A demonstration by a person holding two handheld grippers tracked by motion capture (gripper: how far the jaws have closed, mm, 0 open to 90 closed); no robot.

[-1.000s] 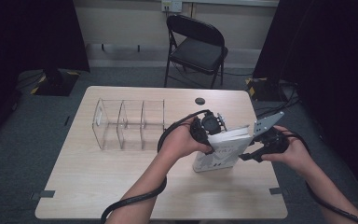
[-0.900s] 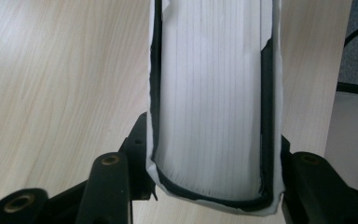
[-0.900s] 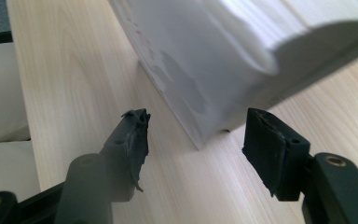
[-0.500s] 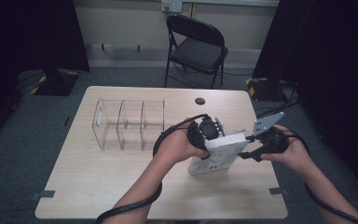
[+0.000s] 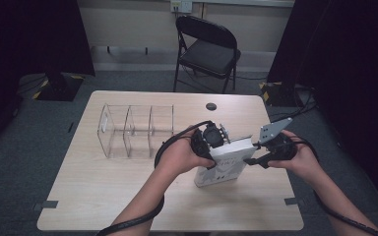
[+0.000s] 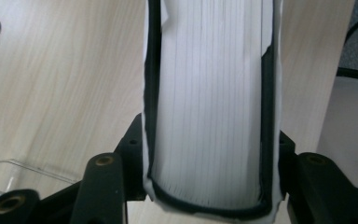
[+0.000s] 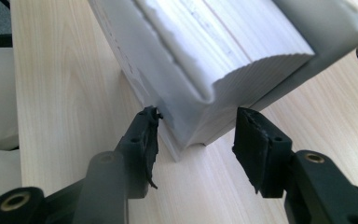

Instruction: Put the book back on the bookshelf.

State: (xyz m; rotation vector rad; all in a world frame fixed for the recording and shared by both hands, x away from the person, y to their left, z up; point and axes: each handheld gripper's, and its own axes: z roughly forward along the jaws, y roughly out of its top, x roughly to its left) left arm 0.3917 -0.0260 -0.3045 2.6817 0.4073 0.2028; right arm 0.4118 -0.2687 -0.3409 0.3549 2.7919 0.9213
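The thick white-covered book (image 5: 225,164) now stands lower and more upright on the pale wooden table (image 5: 103,191) than a second ago, when it was raised and tilted. The right gripper (image 7: 196,140) has been closing its jaws toward the book's corner; the left gripper (image 6: 209,168), clamped on it, has just eased slightly.

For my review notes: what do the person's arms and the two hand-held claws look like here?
Both forearms are bare, with no sleeves or gloves showing. Each hand holds a black claw: the left claw trails a thick black cable that loops over the table and back along the arm. The right claw carries a grey three-cornered plate on top, and its cable runs back beside the forearm. Close up, the jaws are black with brass-coloured pivot screws and rough dark pads.
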